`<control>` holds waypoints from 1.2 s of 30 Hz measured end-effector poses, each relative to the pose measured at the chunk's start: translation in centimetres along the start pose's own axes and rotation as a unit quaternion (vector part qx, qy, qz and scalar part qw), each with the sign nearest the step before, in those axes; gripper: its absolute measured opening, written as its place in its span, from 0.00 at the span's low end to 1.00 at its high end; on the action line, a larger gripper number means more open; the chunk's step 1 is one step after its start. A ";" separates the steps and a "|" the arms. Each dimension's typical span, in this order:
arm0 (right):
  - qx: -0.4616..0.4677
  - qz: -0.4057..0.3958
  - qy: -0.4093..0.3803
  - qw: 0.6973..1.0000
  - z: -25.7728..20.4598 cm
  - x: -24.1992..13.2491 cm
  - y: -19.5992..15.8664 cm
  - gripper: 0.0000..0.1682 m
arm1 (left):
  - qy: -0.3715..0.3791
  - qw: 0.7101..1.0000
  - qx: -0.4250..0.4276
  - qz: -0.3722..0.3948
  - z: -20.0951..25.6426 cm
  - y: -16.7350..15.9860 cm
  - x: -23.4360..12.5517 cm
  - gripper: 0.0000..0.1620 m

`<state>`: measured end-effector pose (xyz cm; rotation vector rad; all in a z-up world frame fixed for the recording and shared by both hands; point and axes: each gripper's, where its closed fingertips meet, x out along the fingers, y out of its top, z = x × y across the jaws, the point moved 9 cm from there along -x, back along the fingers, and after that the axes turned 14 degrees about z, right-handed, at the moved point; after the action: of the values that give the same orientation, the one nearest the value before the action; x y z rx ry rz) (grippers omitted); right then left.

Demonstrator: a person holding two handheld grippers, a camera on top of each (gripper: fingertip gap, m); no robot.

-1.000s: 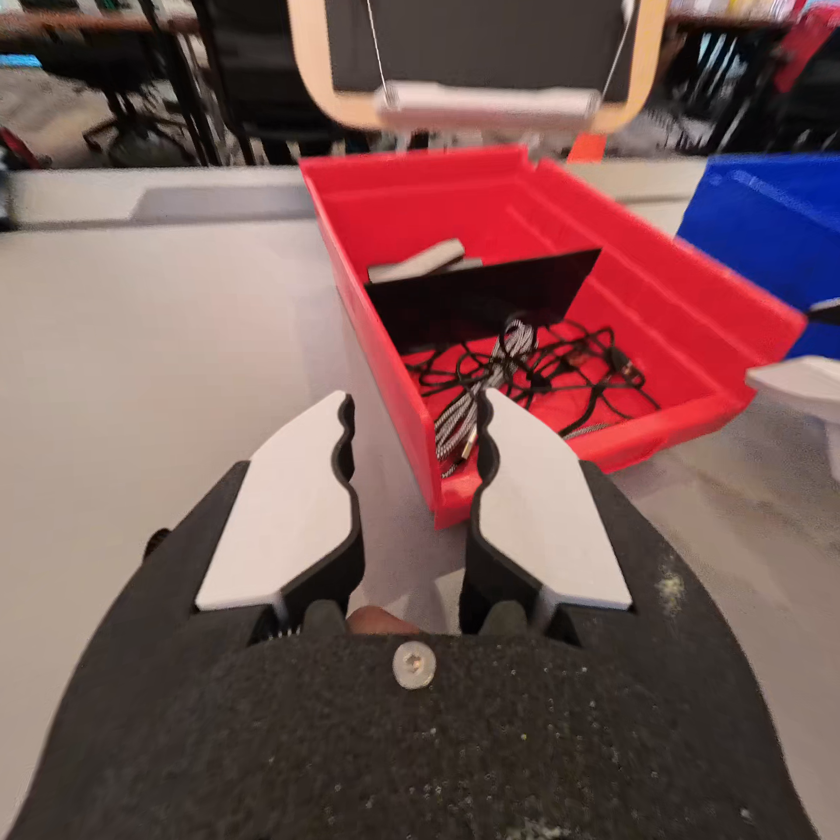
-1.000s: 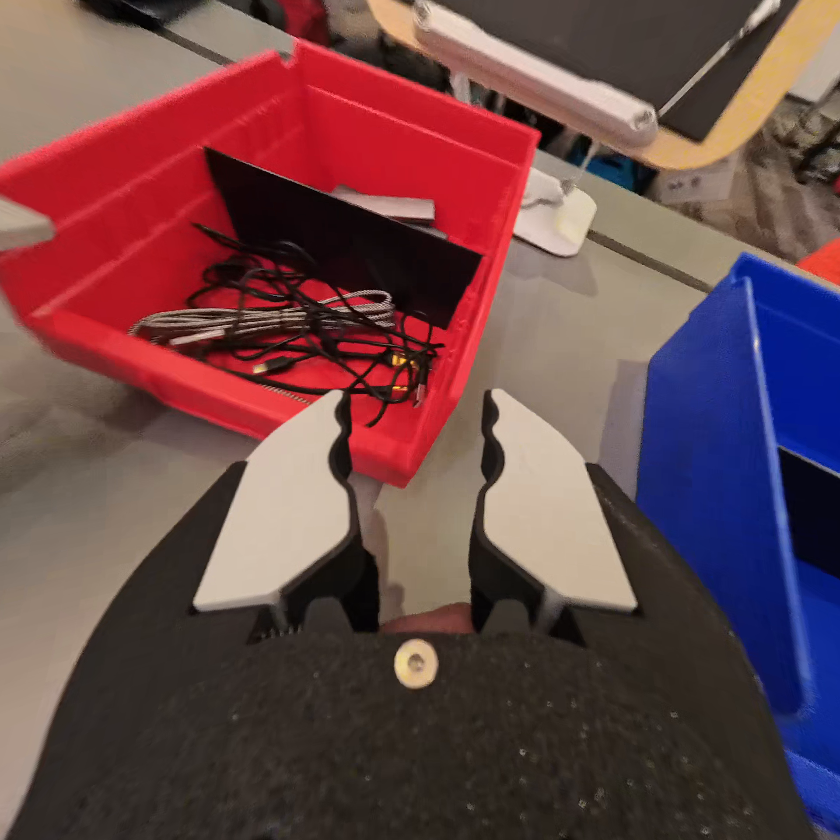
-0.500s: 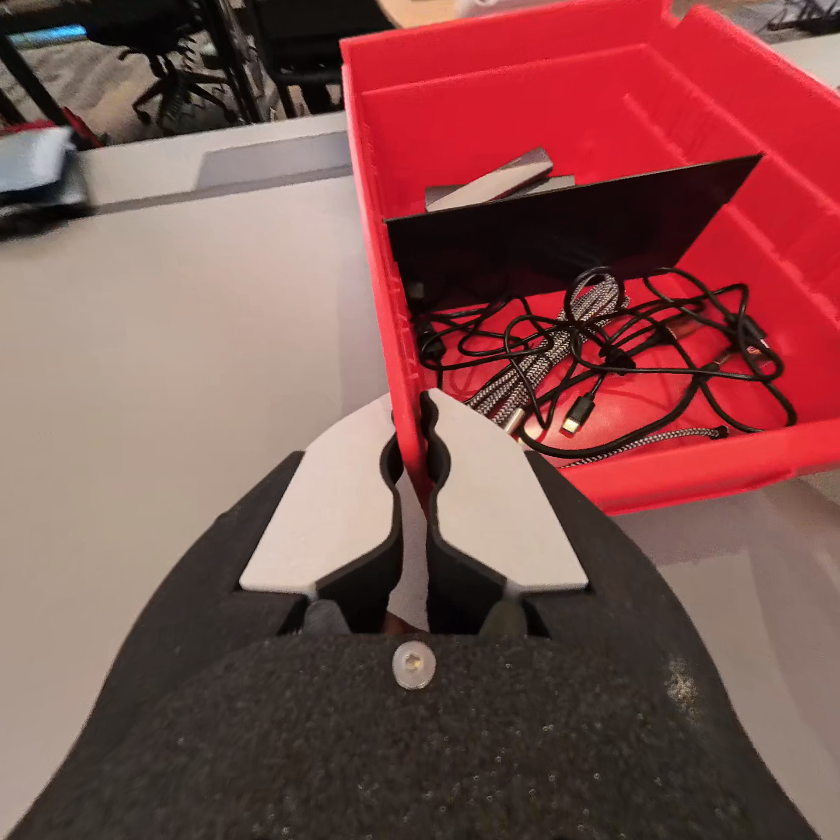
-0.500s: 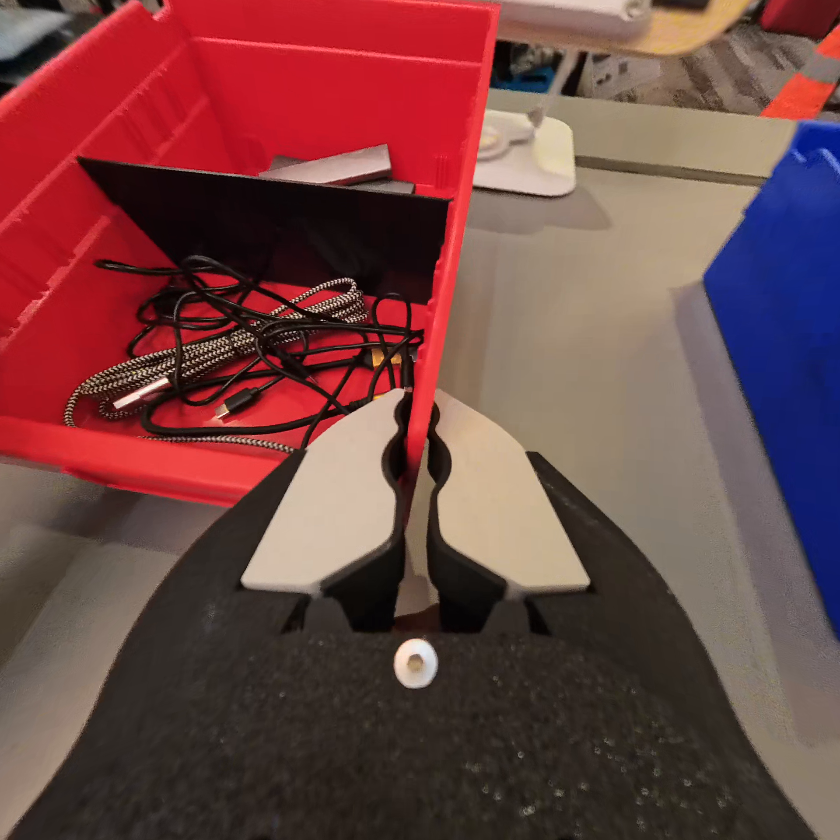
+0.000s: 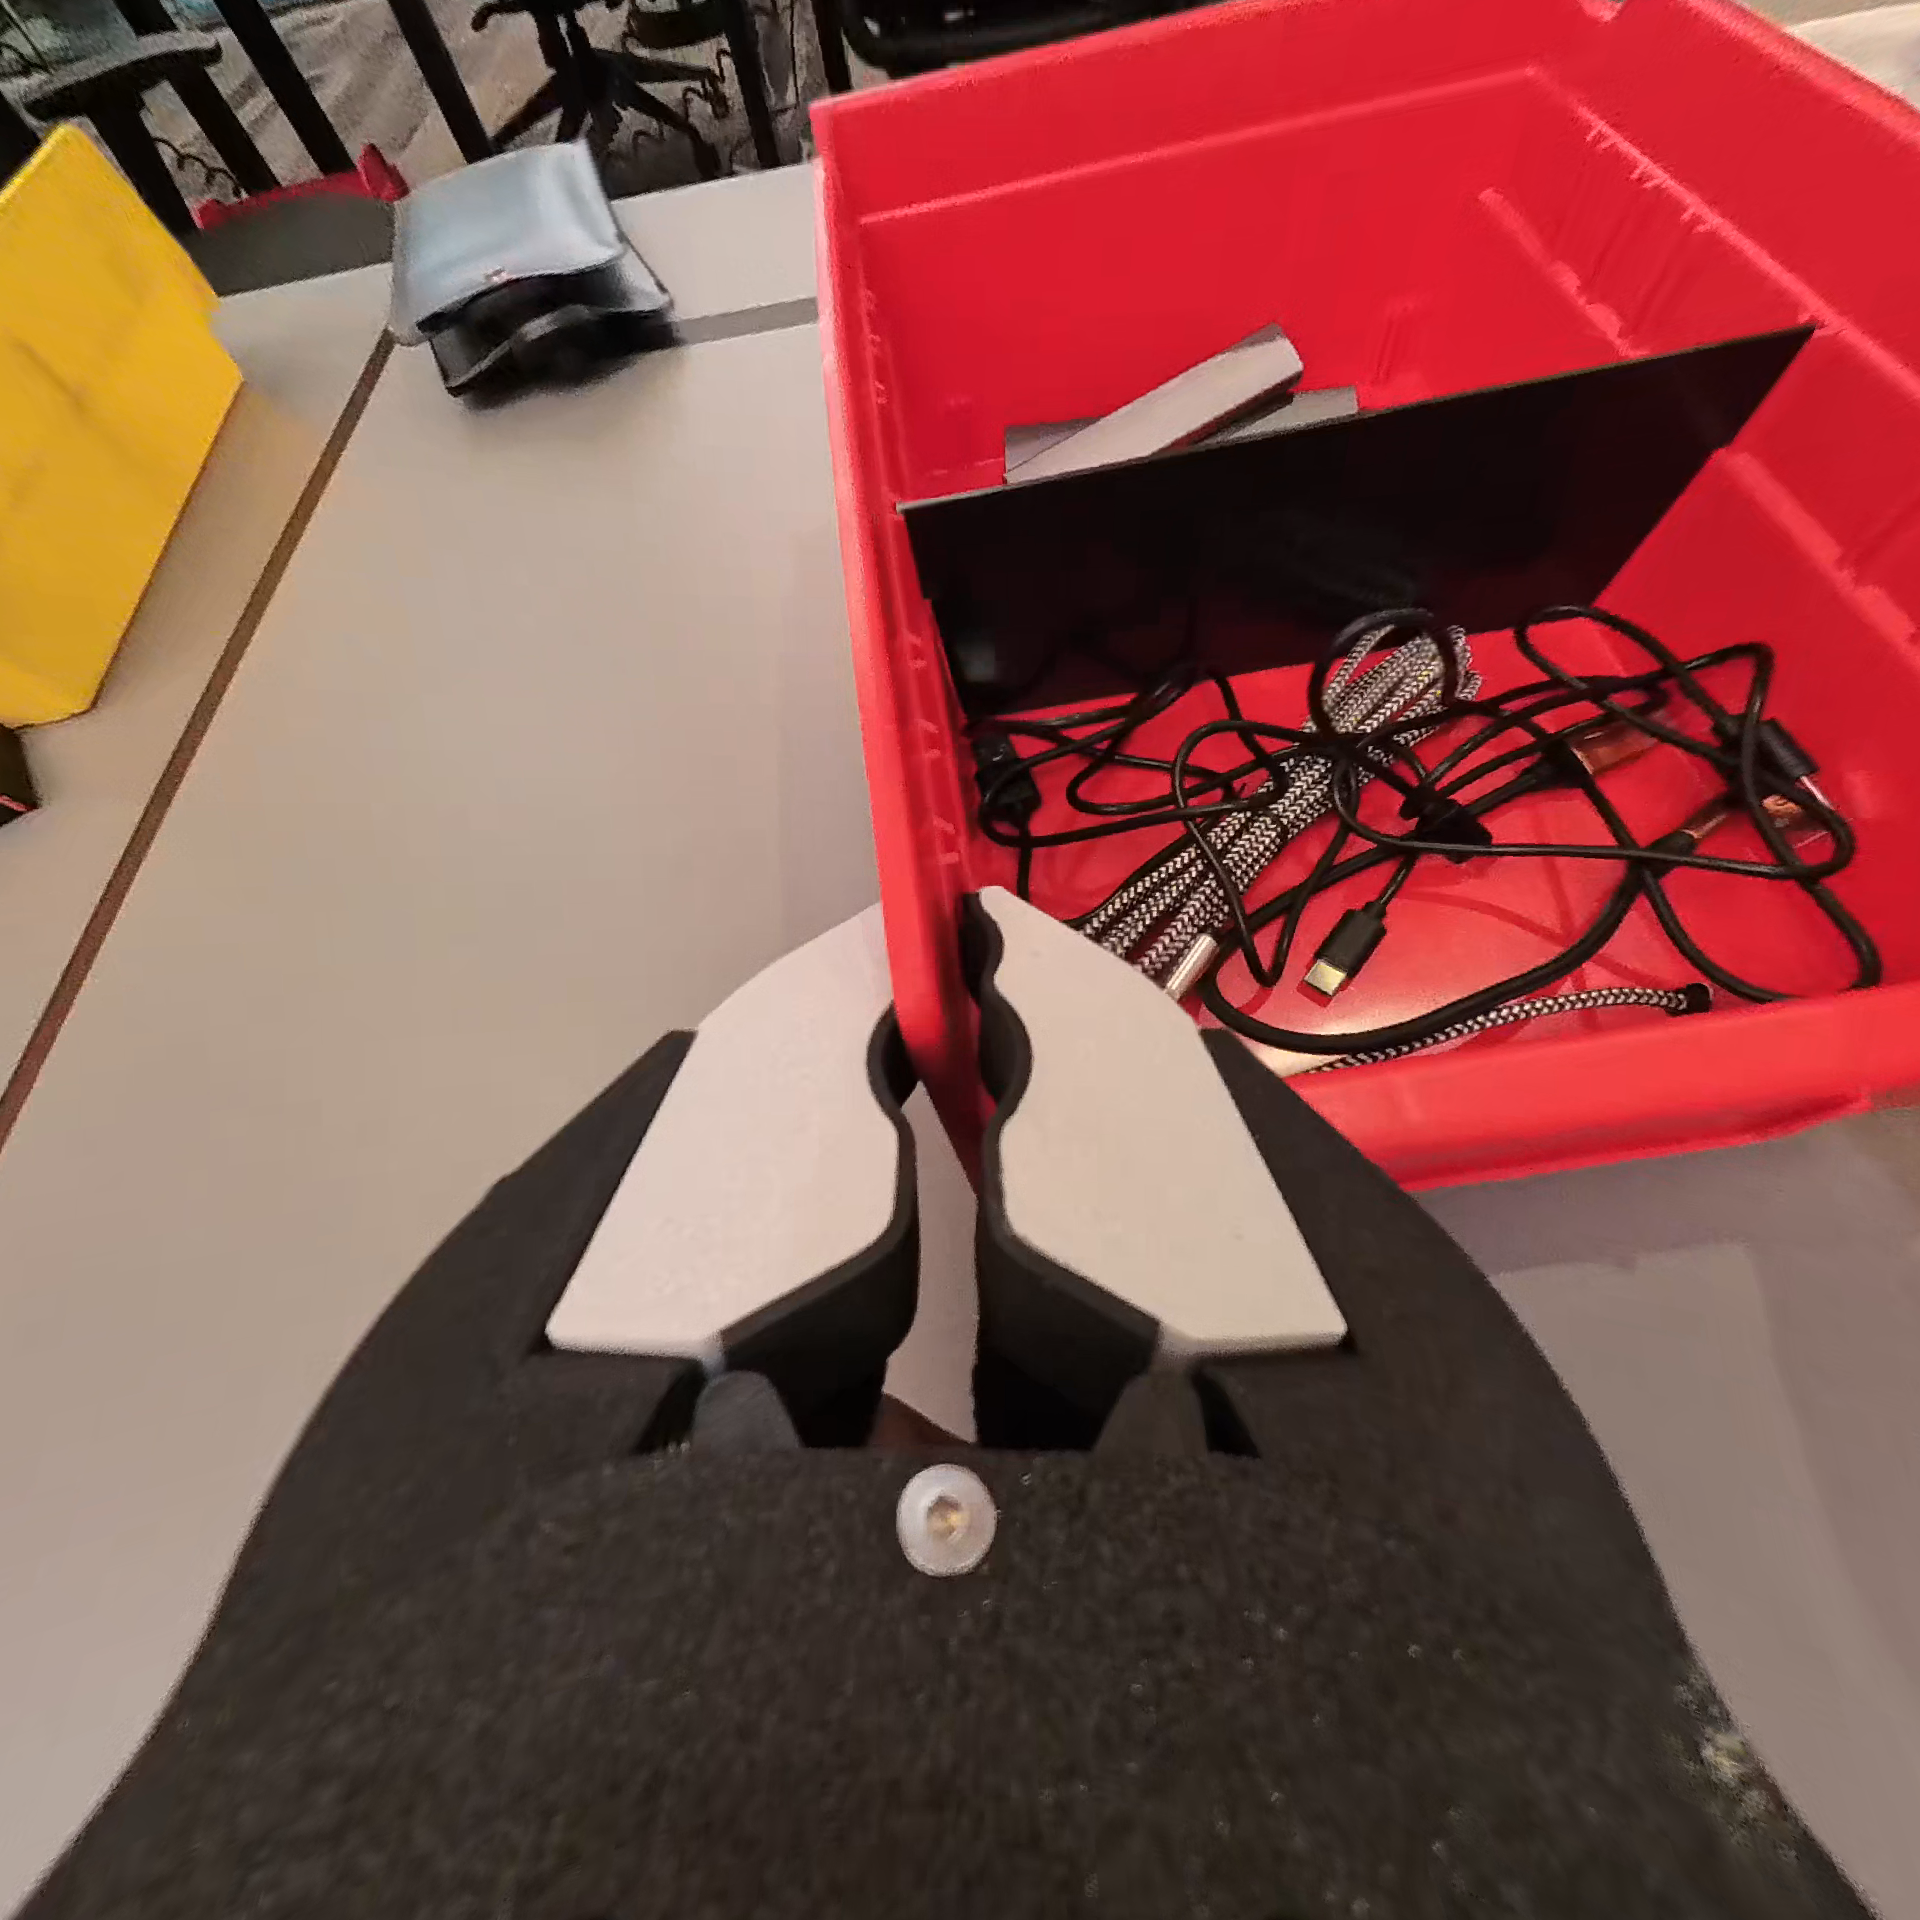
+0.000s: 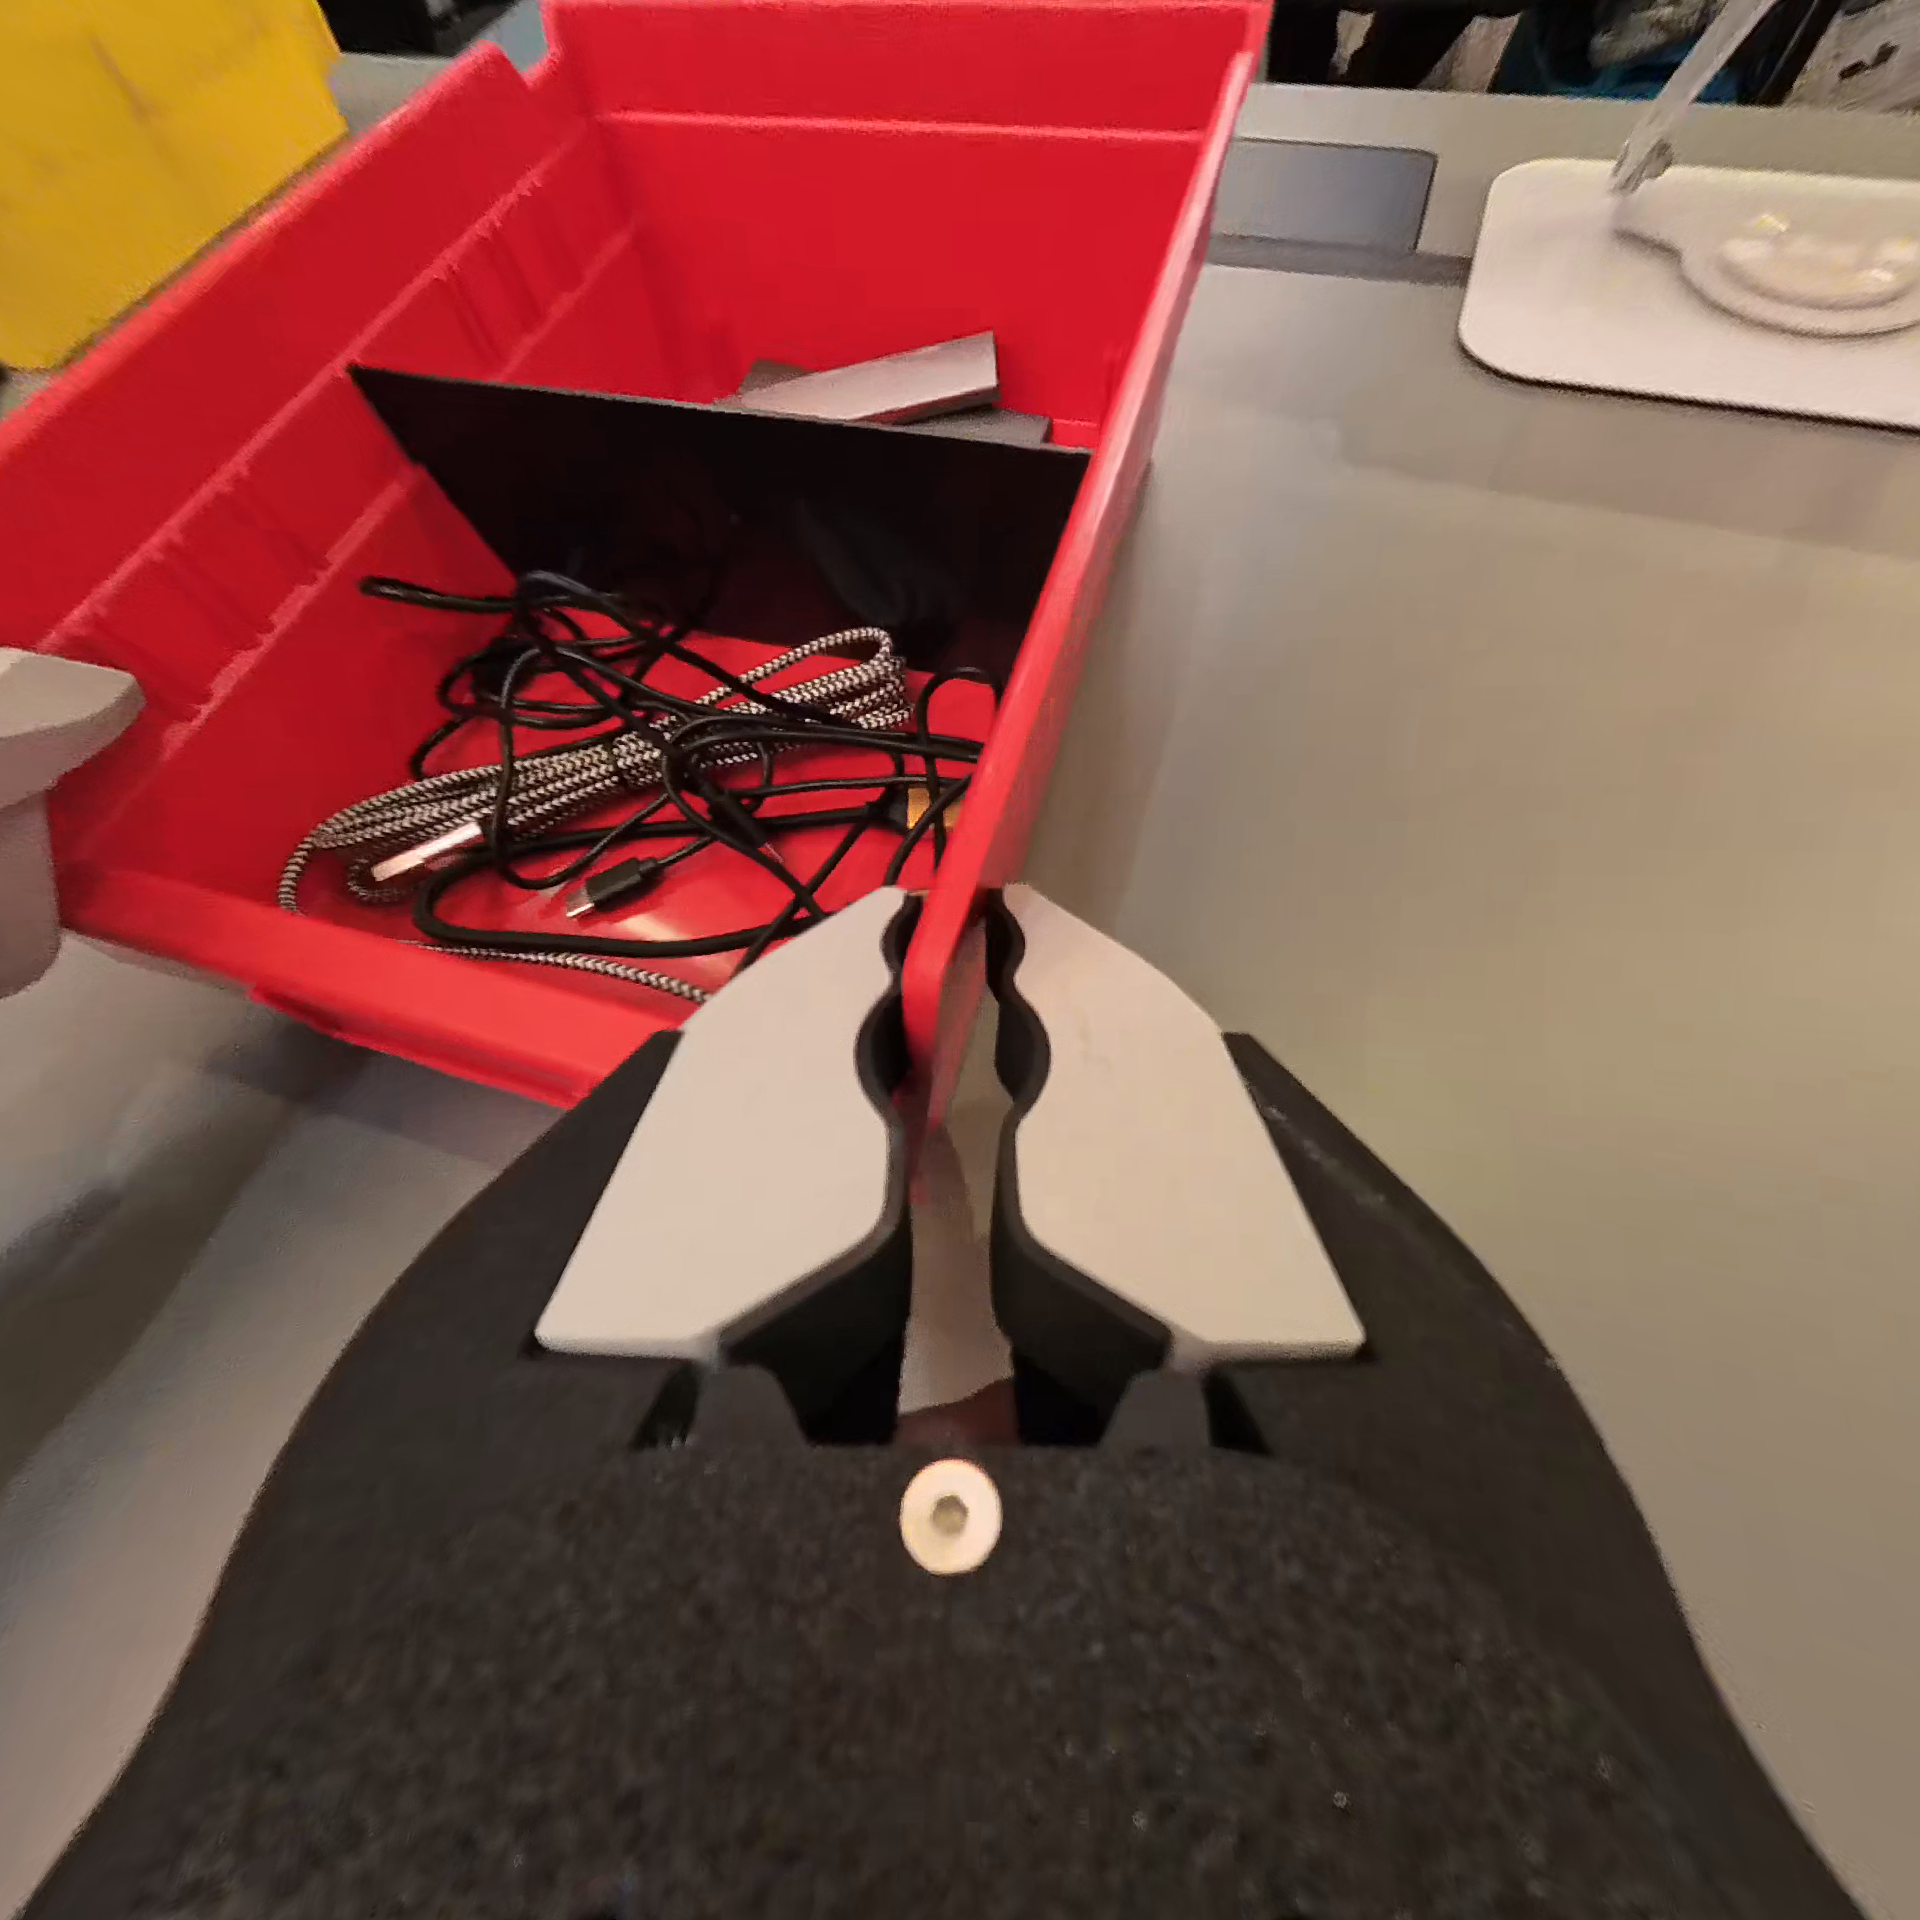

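A red plastic bin [image 5: 1195,177] stands on a grey table. My left gripper [image 5: 928,935] is shut on the bin's left side wall near its front corner. My right gripper [image 6: 951,914] is shut on the bin's right side wall [image 6: 1101,499] near its front corner. A black divider panel [image 5: 1351,499] crosses the bin. In front of it lies a tangle of black and braided cables [image 5: 1455,810], also in the right wrist view [image 6: 644,769]. Grey flat blocks [image 5: 1153,405] lie behind the divider. The left gripper's finger [image 6: 52,717] shows at the left edge of the right wrist view.
A yellow bin [image 5: 94,416] stands at the far left of the table. A grey pouch [image 5: 520,260] lies at the table's back. A white stand base [image 6: 1704,281] sits to the right of the red bin. Chairs stand beyond the table. My right fingertips sit around 20 cm from my left ones.
Both grippers went from open beside the bin to shut on its side walls. The bin and the views have since shifted, bringing the yellow bin and pouch into view; the blue bin is out of view.
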<state>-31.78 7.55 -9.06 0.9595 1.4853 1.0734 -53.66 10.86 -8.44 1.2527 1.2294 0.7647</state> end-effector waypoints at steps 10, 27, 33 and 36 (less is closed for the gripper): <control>0.052 -0.071 0.206 0.975 2.4 -3.1 1.1 0.16 | 0.048 0.997 -0.060 -0.015 -1.1 -0.8 -0.3 0.10; 0.161 0.114 0.096 0.976 32.2 -22.1 -2.5 0.16 | -0.026 0.994 -0.092 0.045 9.0 3.2 -8.1 0.16; 0.213 0.159 0.023 0.964 38.8 -24.2 -2.4 0.16 | -0.156 0.978 -0.134 0.025 14.4 -0.1 -7.1 0.14; 0.157 0.130 -0.029 0.979 39.0 -24.2 -2.8 0.15 | -0.140 0.987 -0.077 0.026 14.0 -0.3 -5.8 0.14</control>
<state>10.44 -10.58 -8.17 1.4267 1.5392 0.9983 -41.73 1.58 -8.97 1.2215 0.8969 0.6816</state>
